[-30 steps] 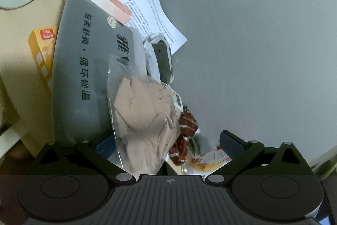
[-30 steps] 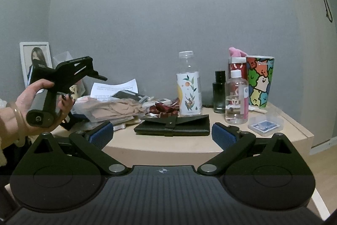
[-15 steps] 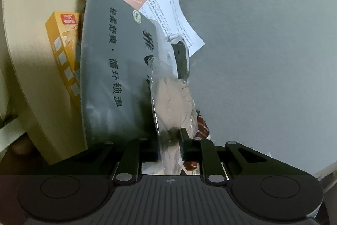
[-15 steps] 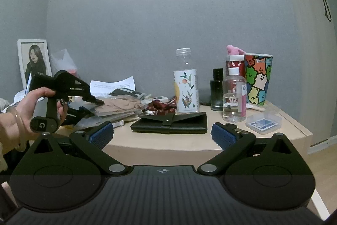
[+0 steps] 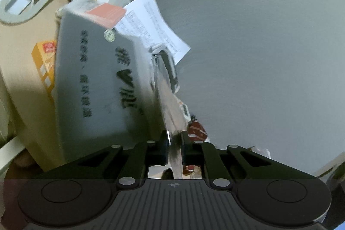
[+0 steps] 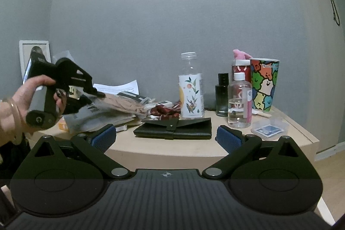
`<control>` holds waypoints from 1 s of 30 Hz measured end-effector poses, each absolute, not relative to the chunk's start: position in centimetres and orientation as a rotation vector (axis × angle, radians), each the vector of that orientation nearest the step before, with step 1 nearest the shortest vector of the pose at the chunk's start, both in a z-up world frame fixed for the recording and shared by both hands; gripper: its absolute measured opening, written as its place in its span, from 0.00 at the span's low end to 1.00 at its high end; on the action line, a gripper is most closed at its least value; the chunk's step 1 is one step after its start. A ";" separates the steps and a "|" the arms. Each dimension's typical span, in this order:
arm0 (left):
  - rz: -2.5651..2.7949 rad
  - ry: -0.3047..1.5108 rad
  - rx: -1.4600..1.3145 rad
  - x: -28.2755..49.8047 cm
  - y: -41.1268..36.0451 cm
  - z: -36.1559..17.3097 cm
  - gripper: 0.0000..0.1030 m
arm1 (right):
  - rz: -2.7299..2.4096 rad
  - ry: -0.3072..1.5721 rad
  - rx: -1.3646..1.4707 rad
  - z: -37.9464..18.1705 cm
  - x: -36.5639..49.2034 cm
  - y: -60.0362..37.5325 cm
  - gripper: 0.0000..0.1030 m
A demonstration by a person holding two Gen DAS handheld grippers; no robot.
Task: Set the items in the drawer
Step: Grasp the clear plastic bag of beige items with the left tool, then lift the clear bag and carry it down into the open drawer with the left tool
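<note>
Between the left hand-held gripper (image 5: 174,143) jaws: clear packet (image 5: 172,100), pinched edge-on, pointing straight ahead, probably; right hand-held gripper (image 6: 165,138) wide, empty.

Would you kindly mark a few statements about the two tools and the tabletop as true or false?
1. The left tool is shut on the clear packet of beige fabric. True.
2. The right tool is clamped on the black wallet. False: it is open, holds nothing, and the wallet lies on the table.
3. The labelled clear bottle stands upright behind the wallet. True.
4. The colourful cup lies tipped on its side. False: it stands upright.
5. A person's hand holds the left tool. True.
</note>
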State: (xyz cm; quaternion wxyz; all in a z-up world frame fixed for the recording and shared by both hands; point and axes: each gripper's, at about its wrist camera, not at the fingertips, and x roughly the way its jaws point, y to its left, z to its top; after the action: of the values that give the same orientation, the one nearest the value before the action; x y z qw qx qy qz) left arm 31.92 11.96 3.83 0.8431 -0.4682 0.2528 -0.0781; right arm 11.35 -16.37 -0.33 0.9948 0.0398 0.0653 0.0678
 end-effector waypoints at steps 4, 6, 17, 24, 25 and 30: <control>-0.184 0.517 -0.947 31.4 12.1 5.6 0.08 | 0.133 0.126 0.081 -0.2 11.3 -16.4 1.00; -0.193 0.511 -0.917 31.2 11.9 6.6 0.08 | 0.130 0.124 0.080 -0.2 11.3 -16.4 1.00; -0.313 0.562 -0.744 28.6 10.3 11.0 0.07 | 0.093 0.090 0.114 0.9 11.3 -18.1 1.00; -0.395 0.625 -0.621 24.6 7.6 12.0 0.06 | 0.027 0.073 0.224 2.0 11.6 -21.2 1.00; -0.406 0.638 -0.600 24.2 7.1 11.9 0.06 | 0.020 0.072 0.235 2.1 11.6 -21.6 1.00; -0.490 0.695 -0.562 22.4 4.2 11.4 0.05 | -0.026 0.046 0.250 2.7 11.5 -23.4 1.00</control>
State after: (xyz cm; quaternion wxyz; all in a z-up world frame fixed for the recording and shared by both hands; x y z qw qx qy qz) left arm 22.36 4.16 11.38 0.8729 -0.2689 0.3328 -0.2347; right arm 11.46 -23.37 2.65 0.9918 0.1248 0.0230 -0.0130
